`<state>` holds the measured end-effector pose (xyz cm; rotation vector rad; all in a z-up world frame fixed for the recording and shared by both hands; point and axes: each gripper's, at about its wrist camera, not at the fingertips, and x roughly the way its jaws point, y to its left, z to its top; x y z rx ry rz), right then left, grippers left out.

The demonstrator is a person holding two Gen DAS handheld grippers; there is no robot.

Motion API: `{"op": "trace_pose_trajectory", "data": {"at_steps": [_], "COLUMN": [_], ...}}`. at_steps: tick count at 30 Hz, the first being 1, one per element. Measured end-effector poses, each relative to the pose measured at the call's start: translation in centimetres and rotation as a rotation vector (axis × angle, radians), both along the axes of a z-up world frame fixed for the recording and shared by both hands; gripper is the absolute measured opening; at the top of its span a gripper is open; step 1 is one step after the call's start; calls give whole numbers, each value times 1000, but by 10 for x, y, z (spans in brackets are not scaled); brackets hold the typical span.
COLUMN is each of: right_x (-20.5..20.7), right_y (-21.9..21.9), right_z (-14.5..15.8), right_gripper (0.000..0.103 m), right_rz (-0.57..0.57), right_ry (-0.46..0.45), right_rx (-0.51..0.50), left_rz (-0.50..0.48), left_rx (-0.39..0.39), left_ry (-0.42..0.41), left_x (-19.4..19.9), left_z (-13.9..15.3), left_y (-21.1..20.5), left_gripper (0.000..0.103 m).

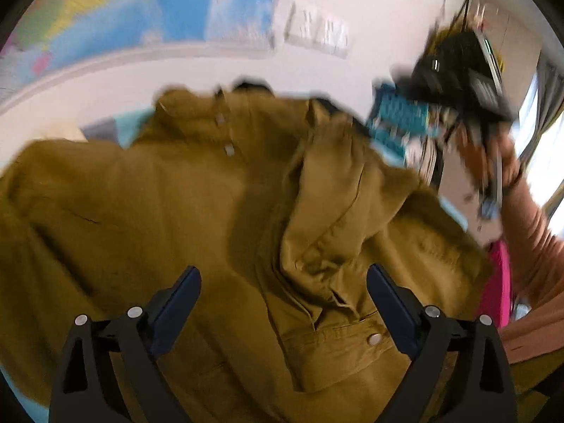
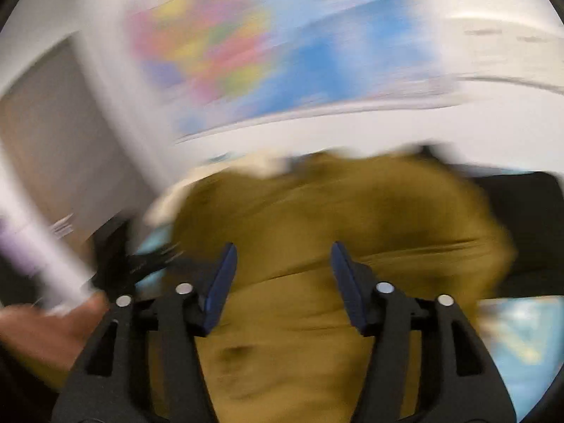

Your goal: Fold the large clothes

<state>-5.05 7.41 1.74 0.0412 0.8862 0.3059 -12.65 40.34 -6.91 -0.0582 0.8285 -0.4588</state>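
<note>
A mustard-brown jacket [image 1: 197, 211] with snap buttons lies spread on the bed, one sleeve [image 1: 328, 204] folded across its middle. My left gripper [image 1: 283, 278] hovers over the sleeve's cuff with its jaws wide apart and nothing between the pads. The right wrist view is blurred; there the jacket [image 2: 317, 218] fills the lower middle. My right gripper [image 2: 282, 257] stands open above the cloth, gripping nothing. The right gripper's body [image 1: 461, 81] and the hand holding it show at the upper right of the left wrist view.
A colourful map [image 1: 148, 7] hangs on the white wall behind the bed. Light blue bedding [image 2: 521, 335] shows around the jacket. A pink item [image 1: 498, 282] lies at the right edge, beside a person's orange sleeve [image 1: 535, 253]. A hand [image 2: 46, 331] appears at lower left.
</note>
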Motion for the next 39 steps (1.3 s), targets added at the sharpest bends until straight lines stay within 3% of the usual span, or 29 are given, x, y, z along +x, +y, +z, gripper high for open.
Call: {"op": "trace_pose_trajectory", "data": {"at_steps": [3, 6, 8, 10, 13, 14, 17, 20, 22, 23, 25, 26, 28, 30, 31, 34, 36, 37, 39], "right_x": [35, 65, 78, 90, 95, 90, 77, 64, 66, 69, 77, 80, 81, 75, 73, 73, 72, 71, 62], "right_y": [-56, -91, -99, -98, -96, -96, -99, -115, -138, -152, -160, -160, -160, -161, -161, -154, -153, -154, -151], "right_z": [-16, -48, -66, -80, -93, -85, -37, 16, 24, 19, -3, -13, -29, -27, -27, -29, -26, -24, -12], "right_gripper": [64, 68, 68, 67, 16, 12, 8, 8, 8, 8, 9, 9, 14, 21, 23, 24, 24, 24, 38], "right_rz": [-195, -274, -272, -253, -195, -183, -176, -258, -327, -374, -394, -408, -424, -421, -420, -412, -410, -417, -431], "right_ry": [56, 153, 196, 234, 278, 246, 113, -52, -62, -47, 16, 34, 47, 41, 39, 39, 36, 34, -4], "right_rx": [-133, -140, -130, -169, -139, -168, -110, -162, -179, -191, -190, -191, -162, -135, -124, -120, -121, -122, -118], "left_rz": [-46, -79, -102, -121, -110, -93, -37, 39, 103, 113, 113, 106, 80, 19, 4, -44, -43, -29, -24], "left_rx": [68, 123, 142, 142, 161, 173, 197, 225, 266, 266, 233, 213, 159, 123, 135, 254, 356, 395, 354], "left_ry": [82, 133, 158, 157, 119, 116, 83, 3, -19, -5, 20, 42, 76, 65, 56, 47, 84, 95, 74], "left_x": [17, 28, 31, 30, 26, 27, 34, 44, 58, 67, 82, 88, 94, 90, 88, 85, 92, 97, 95], "left_z": [-18, -34, -42, -44, -38, -37, -28, -7, 3, 7, 7, 5, 1, 0, -3, -20, -40, -46, -41], "left_y": [-19, -33, -40, -43, -42, -39, -27, -7, 5, 13, 19, 22, 22, 10, 2, -33, -49, -51, -48], "left_gripper": [91, 87, 70, 59, 42, 36, 20, 13, 16, 26, 34, 53, 72, 80, 94, 96, 76, 48, 24]}}
